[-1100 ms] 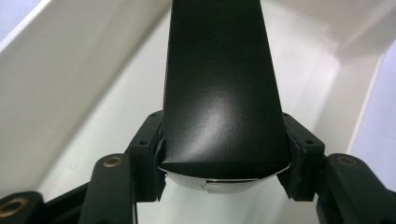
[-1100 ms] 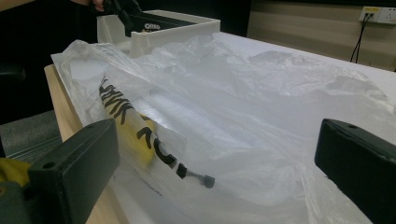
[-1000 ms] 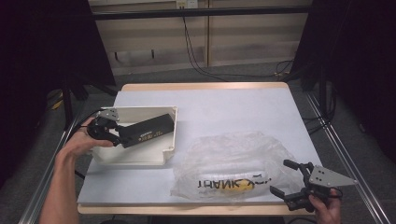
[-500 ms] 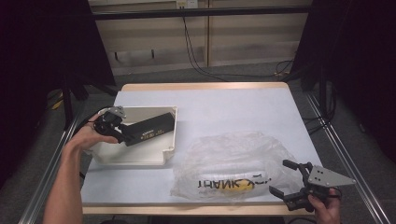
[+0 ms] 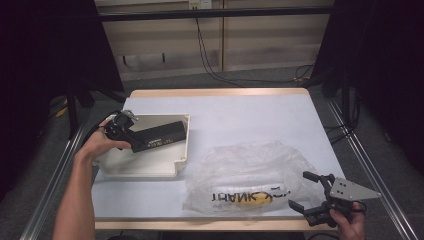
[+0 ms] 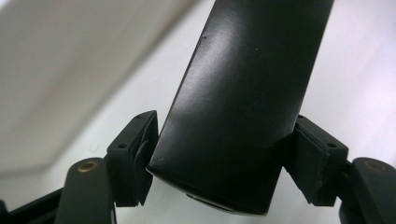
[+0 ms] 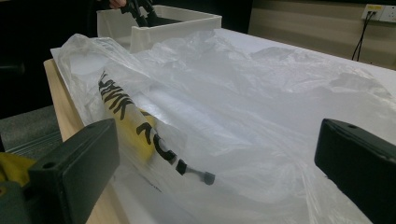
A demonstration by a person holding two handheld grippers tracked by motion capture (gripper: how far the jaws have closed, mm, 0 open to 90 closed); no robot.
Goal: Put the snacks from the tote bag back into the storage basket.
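Note:
A long black box point(image 5: 159, 137) lies slanted across a white tray point(image 5: 145, 166), its right end on the tray's far right rim. My left gripper point(image 5: 133, 140) is at the box's left end. In the left gripper view the box point(image 6: 243, 93) sits between the jaws of this gripper point(image 6: 224, 156). They have just been opening, and the left pad stands barely off the box's edge. My right gripper point(image 5: 300, 191) is open at the near right edge of a clear plastic bag point(image 5: 250, 165) with black lettering. Its pads flank the bag point(image 7: 233, 93) without pressing it point(image 7: 215, 163).
The white table point(image 5: 250, 115) has a wooden front edge point(image 5: 200, 224) just below the bag. Dark metal rails run along both sides. The tray point(image 7: 177, 23) stands beyond the bag in the right gripper view, with the left gripper point(image 7: 140, 9) over it.
The left hand has shifted a little toward the tray's far left corner, with the black box staying across the tray. The right hand has not moved.

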